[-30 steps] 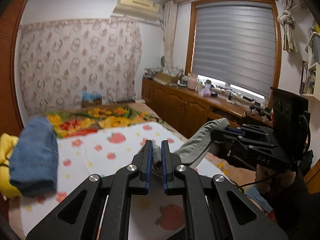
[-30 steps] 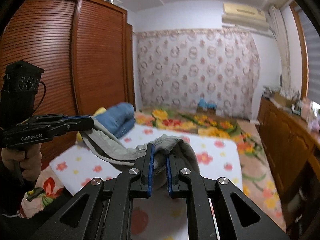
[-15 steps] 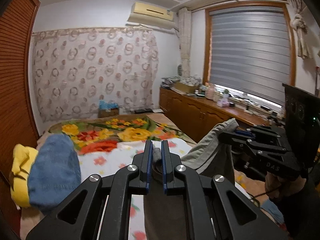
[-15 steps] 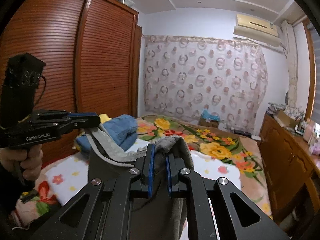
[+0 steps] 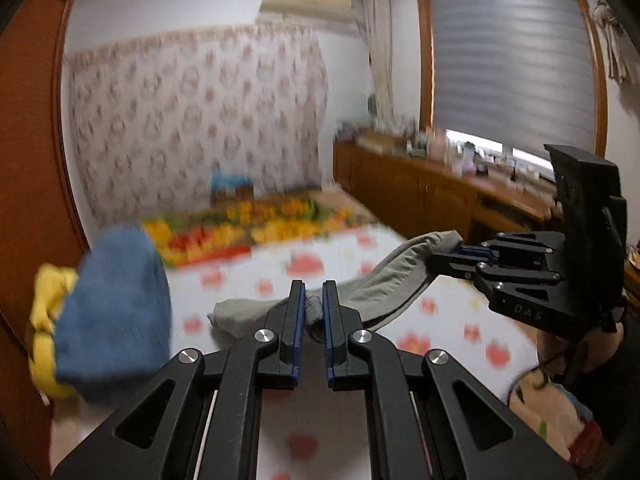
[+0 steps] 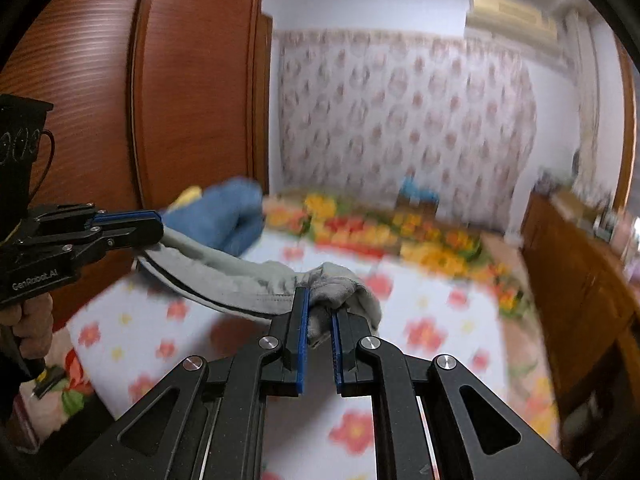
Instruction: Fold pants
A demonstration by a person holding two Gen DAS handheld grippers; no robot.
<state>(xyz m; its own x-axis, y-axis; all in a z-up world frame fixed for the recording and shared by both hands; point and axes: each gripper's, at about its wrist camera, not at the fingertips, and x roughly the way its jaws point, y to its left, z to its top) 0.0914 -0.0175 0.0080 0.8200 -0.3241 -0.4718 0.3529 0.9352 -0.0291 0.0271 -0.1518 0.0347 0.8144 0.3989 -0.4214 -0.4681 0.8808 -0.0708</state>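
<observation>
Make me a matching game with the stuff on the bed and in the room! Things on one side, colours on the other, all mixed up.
Things:
1. soft pants held between both grippers
2. bundled cloth at the bed's side
3. slatted wooden wardrobe door
4. crumpled fabric under that bundle

Colours:
A. reddish brown
B. yellow
C. grey
D. blue

Pairs: 1-C, 2-D, 3-A, 4-B
</observation>
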